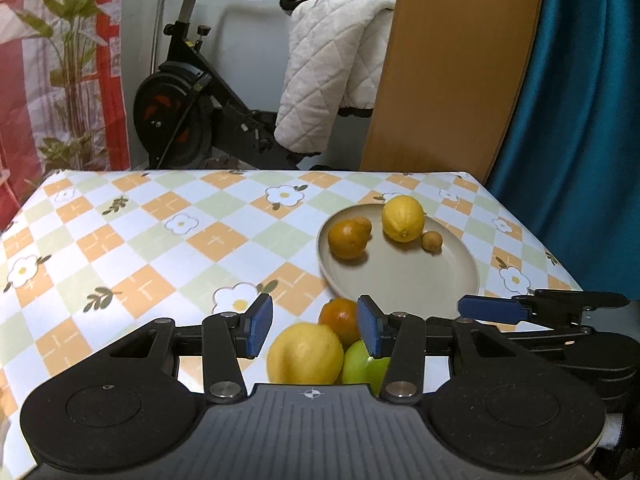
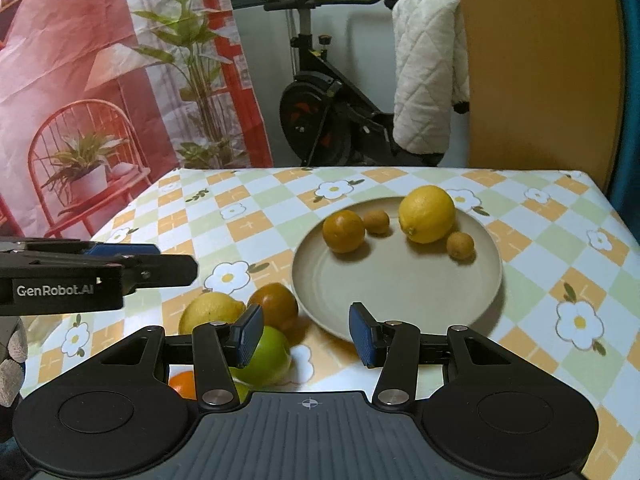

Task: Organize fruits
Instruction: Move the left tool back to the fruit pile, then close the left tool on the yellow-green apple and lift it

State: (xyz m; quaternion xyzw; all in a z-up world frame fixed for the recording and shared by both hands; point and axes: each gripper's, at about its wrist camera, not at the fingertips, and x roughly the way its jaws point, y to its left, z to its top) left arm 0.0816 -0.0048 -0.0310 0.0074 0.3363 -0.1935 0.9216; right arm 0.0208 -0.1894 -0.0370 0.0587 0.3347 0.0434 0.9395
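Left wrist view: your left gripper (image 1: 315,326) hangs over the checked tablecloth (image 1: 132,240) with its blue pads apart and nothing pressed between them. Just under and behind the fingertips sit three loose fruits bunched together: a yellow lemon (image 1: 304,354) nearest the camera, an orange (image 1: 340,318) beyond it between the pads, and a green apple (image 1: 364,364) tucked beside the right pad. None of them is gripped. Ahead of the claw and slightly to its right lies the beige plate (image 1: 420,284), carrying a second orange (image 1: 347,240), a second lemon (image 1: 403,218) and a small brown fruit (image 1: 432,240); another small one peeks from behind that orange. The blue-padded finger reaching in from the right edge belongs to your other tool.

In the right wrist view, your right gripper (image 2: 306,334) is likewise released, pads parted over bare cloth and the near rim of the plate (image 2: 400,292). The loose pile lies to the left of this claw: green apple (image 2: 266,354) against the left pad, orange (image 2: 276,304) just ahead of it, lemon (image 2: 210,310) further left. A further orange fruit (image 2: 184,384) shows low behind the left linkage. On the plate ahead sit the orange (image 2: 344,231), lemon (image 2: 427,214) and two small brown fruits (image 2: 376,222). Your left tool crosses the left edge.
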